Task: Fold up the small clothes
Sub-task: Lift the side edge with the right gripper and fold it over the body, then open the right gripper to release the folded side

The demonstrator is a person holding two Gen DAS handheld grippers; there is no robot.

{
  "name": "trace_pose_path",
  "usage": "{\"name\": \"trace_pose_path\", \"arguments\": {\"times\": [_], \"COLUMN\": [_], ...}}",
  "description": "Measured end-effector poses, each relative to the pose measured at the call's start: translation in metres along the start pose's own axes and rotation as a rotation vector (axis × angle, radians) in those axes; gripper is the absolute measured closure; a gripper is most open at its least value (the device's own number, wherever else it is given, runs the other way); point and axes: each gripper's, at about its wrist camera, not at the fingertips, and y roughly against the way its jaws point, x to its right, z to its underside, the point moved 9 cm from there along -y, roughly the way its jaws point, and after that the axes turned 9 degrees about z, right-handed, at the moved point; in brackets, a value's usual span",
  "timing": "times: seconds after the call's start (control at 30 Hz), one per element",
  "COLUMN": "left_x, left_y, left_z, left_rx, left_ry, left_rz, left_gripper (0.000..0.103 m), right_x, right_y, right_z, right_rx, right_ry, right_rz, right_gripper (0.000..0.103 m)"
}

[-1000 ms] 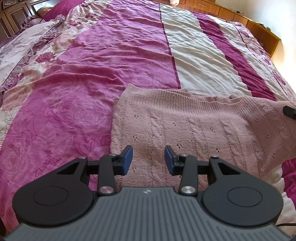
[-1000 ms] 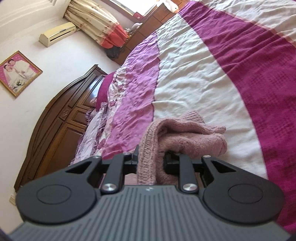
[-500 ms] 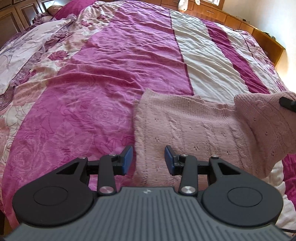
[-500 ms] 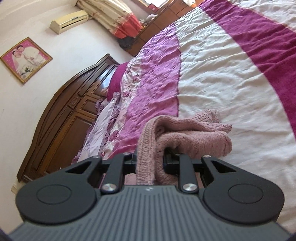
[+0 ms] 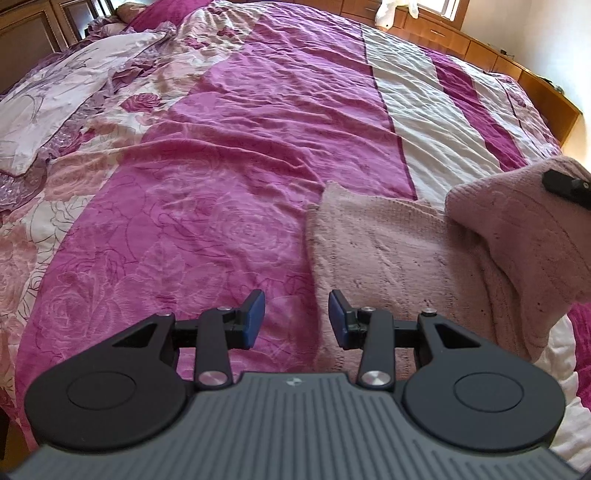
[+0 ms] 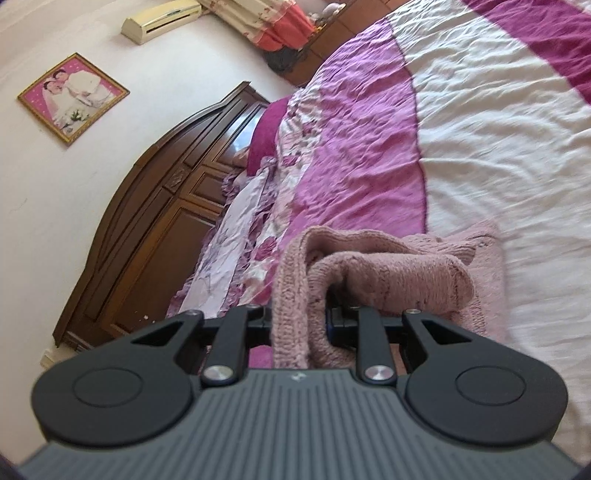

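Note:
A pale pink knitted sweater point(image 5: 399, 258) lies flat on the bed, its left edge just ahead of my left gripper point(image 5: 295, 314), which hangs open over that edge with nothing between its blue pads. The sweater's right side is lifted into a fold point(image 5: 517, 229), and the tip of the right gripper point(image 5: 565, 188) shows there at the frame's edge. In the right wrist view my right gripper point(image 6: 299, 321) is shut on a bunched edge of the sweater point(image 6: 369, 269), which drapes over and hides its fingertips.
The bed has a magenta, white and floral bedspread point(image 5: 240, 155). Pillows point(image 5: 55, 96) lie at the far left by a dark wooden headboard point(image 6: 155, 221). Wooden cabinets point(image 5: 480, 51) run along the far side. A framed picture point(image 6: 72, 96) and an air conditioner point(image 6: 162, 18) hang on the wall.
My right gripper has carried the sweater's right side up and leftward over the flat part. The left gripper has shifted left, from above the sweater to its left edge, staying open.

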Motion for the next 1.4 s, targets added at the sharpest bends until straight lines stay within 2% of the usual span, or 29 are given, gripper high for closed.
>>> {"name": "trace_pose_path", "arguments": {"times": [0.5,0.83,1.07,1.2,1.27,1.33,1.4], "left_x": [-0.039,-0.049,-0.053,-0.051,-0.048,-0.044,-0.039], "left_y": [0.003,-0.01,-0.019,-0.02,-0.02,-0.018,-0.017], "left_z": [-0.012,-0.017,-0.013,-0.013,-0.015,-0.016,-0.018], "left_rx": [0.02,0.015,0.001,0.0,0.004,0.01,0.016], "left_ry": [0.022,0.016,0.025,0.026,0.023,0.017,0.01], "left_rz": [-0.033,-0.031,-0.027,-0.023,-0.019,-0.012,-0.007], "left_gripper": [0.057,0.057,0.057,0.057,0.057,0.057,0.057], "right_x": [-0.029,-0.025,-0.016,-0.015,-0.017,-0.023,-0.029], "right_y": [-0.068,-0.117,-0.136,-0.136,-0.135,-0.13,-0.123], "right_z": [0.024,0.051,0.069,0.07,0.068,0.067,0.064], "right_rx": [-0.104,-0.2,-0.235,-0.239,-0.237,-0.235,-0.22], "right_ry": [0.019,0.0,-0.013,-0.035,-0.035,-0.033,-0.02], "right_rz": [-0.031,-0.008,0.01,0.009,0.009,-0.01,-0.022], "right_gripper": [0.078,0.078,0.077,0.072,0.065,0.051,0.047]}}
